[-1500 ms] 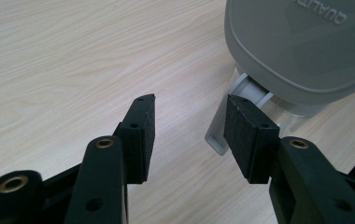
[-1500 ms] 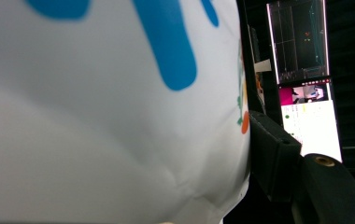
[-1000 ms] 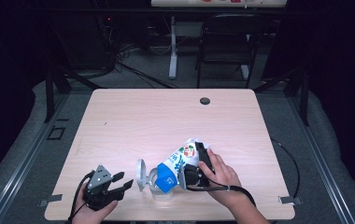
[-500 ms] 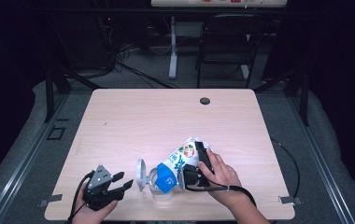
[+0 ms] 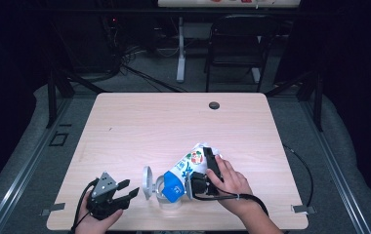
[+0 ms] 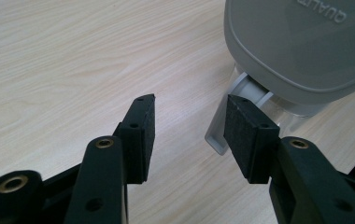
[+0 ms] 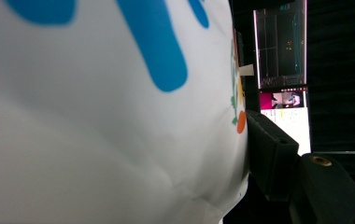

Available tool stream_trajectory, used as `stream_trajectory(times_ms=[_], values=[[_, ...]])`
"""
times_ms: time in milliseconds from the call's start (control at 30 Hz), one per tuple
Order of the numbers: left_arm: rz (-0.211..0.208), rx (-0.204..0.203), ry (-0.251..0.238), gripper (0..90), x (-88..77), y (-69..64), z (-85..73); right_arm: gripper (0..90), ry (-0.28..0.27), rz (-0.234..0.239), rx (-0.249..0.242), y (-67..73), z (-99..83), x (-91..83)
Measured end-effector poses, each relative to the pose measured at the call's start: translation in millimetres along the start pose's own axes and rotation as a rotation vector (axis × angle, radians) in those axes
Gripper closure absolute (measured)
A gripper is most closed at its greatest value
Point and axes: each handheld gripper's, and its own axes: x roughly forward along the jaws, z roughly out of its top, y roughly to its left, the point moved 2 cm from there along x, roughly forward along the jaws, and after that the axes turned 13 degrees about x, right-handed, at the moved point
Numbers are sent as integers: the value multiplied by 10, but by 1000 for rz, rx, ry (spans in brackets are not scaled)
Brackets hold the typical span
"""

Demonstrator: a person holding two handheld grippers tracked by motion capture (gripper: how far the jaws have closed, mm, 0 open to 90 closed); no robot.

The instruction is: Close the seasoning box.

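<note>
The left gripper [image 5: 125,194] is seen low at the near left of the table [image 5: 139,126], held in the person's left hand [image 5: 95,223]. Its jaws are spread apart with nothing between them; in the left gripper view [image 6: 187,135] bare wood is seen in the gap.

Just to its right a clear container [image 5: 166,197] is found near the table's front edge, with its grey hinged lid [image 5: 147,181] standing open. In the left gripper view the lid [image 6: 301,42] is seen close ahead of the right-hand jaw, its hinge just beyond the pad; contact cannot be confirmed.

A white bag [image 5: 186,170] with blue and coloured print is held tilted, its lower end at the container's mouth.

The right gripper [image 5: 204,174] is clamped on the bag, gripped by the person's right hand [image 5: 232,187]. In the right gripper view one jaw is seen pressed against the bag [image 7: 96,121].

Near the far edge a dark round hole [image 5: 214,105] is noted in the table.
</note>
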Motion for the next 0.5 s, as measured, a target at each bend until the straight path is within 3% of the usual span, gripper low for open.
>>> stream_trajectory(times_ms=[200,500], values=[[0,0,0,543,1,0,-2,453,14,-12,-26,-12,11,-17],[-3,-4,1,543,-2,8,-7,456,-7,-14,-24,-6,15,-10]])
